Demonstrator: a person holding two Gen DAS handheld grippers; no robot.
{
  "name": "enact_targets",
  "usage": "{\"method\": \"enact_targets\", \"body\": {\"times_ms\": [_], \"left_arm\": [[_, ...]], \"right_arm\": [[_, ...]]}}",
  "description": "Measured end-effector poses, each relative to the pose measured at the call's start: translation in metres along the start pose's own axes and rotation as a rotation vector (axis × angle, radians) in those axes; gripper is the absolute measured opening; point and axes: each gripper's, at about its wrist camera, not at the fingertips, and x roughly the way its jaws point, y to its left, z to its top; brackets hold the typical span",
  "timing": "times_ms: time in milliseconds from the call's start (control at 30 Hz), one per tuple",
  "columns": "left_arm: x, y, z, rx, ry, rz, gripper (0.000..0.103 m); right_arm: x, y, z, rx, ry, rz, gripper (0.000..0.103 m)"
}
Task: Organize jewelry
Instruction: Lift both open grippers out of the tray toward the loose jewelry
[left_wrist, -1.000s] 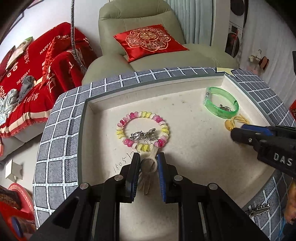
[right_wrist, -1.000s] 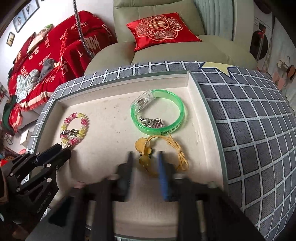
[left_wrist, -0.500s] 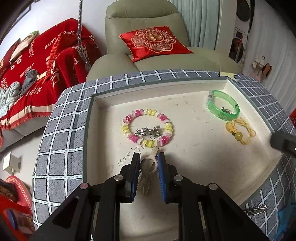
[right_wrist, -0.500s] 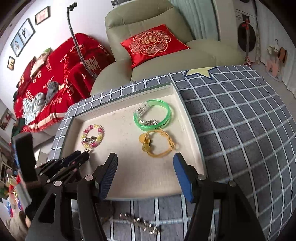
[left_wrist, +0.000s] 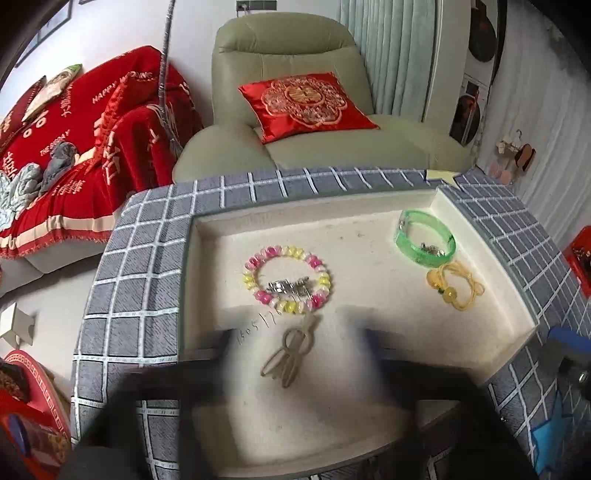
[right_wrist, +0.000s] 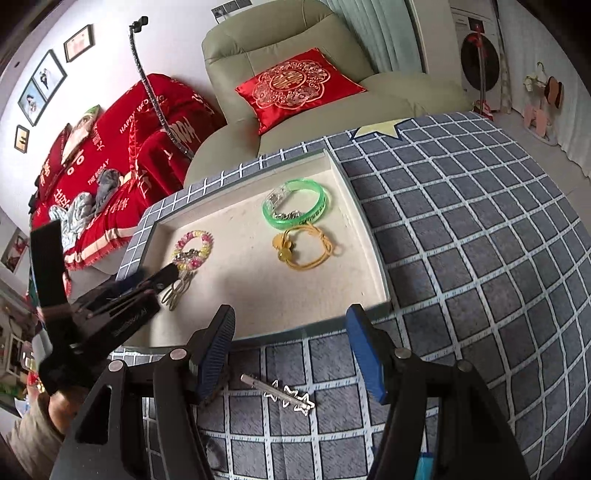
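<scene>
Left gripper (left_wrist: 295, 354) jaws have just been opening wide; the beige hair clip (left_wrist: 291, 352) now lies free on the tray (left_wrist: 369, 218) between them. Right gripper (right_wrist: 291, 347) now off the yellow cord bracelet (right_wrist: 304, 249), over the star hairpin (right_wrist: 286, 395).

Pale grey-green leather armchair (left_wrist: 295, 110) behind the table, red satin cushion with gold embroidered medallion (left_wrist: 304, 103) on its seat. Left of it a sofa under a red throw printed with white lettering (right_wrist: 110, 155), grey plush toys lying on it. White wall with dark-framed photographs (right_wrist: 40, 85). Pale blue-green pleated curtain (left_wrist: 388, 55) right of the armchair, daylight. White washing machine with round door (right_wrist: 476, 55) far right. Table covered in grey cloth with white grid (right_wrist: 461, 221).
</scene>
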Motion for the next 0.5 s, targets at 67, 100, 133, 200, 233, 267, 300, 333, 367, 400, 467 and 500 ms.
{"method": "enact_targets", "body": {"times_ms": [67,100,133,200,233,267,300,333,367,400,467,500], "left_arm": [[-0.009,-0.002,0.002,0.01,-0.043,0.011,0.103],[-0.011,-0.004,0.003,0.025,-0.037,0.003,0.103],[-0.013,-0.004,0.003,0.03,-0.038,0.004,0.103],[-0.02,-0.004,0.004,0.032,-0.055,0.012,0.103],[-0.025,-0.003,0.003,0.028,-0.066,0.009,0.103],[-0.031,-0.002,0.002,0.024,-0.078,0.005,0.103],[-0.037,-0.001,0.001,0.022,-0.086,0.0,0.103],[-0.04,0.001,0.0,0.022,-0.088,-0.003,0.103],[-0.046,0.001,-0.002,0.023,-0.089,-0.005,0.103],[-0.051,0.001,-0.005,0.024,-0.087,-0.007,0.103],[-0.061,0.002,-0.012,0.026,-0.086,-0.013,0.103],[-0.069,0.003,-0.019,0.03,-0.09,-0.011,0.103]], "right_arm": [[0.0,-0.001,-0.002,0.0,0.003,0.0,0.066],[-0.001,-0.001,-0.003,0.0,0.004,0.0,0.067],[-0.002,-0.001,-0.003,0.002,0.002,0.002,0.07],[-0.008,-0.001,-0.005,0.003,-0.022,0.013,0.081],[-0.012,0.0,-0.005,-0.002,-0.041,0.019,0.083],[-0.015,0.001,-0.007,-0.007,-0.053,0.021,0.087],[-0.021,0.003,-0.008,-0.019,-0.076,0.021,0.094],[-0.026,0.004,-0.01,-0.026,-0.095,0.023,0.103],[-0.032,0.006,-0.012,-0.038,-0.121,0.029,0.103],[-0.037,0.009,-0.014,-0.048,-0.132,0.033,0.103],[-0.044,0.011,-0.017,-0.065,-0.133,0.037,0.103],[-0.048,0.012,-0.02,-0.074,-0.119,0.031,0.103]]}}
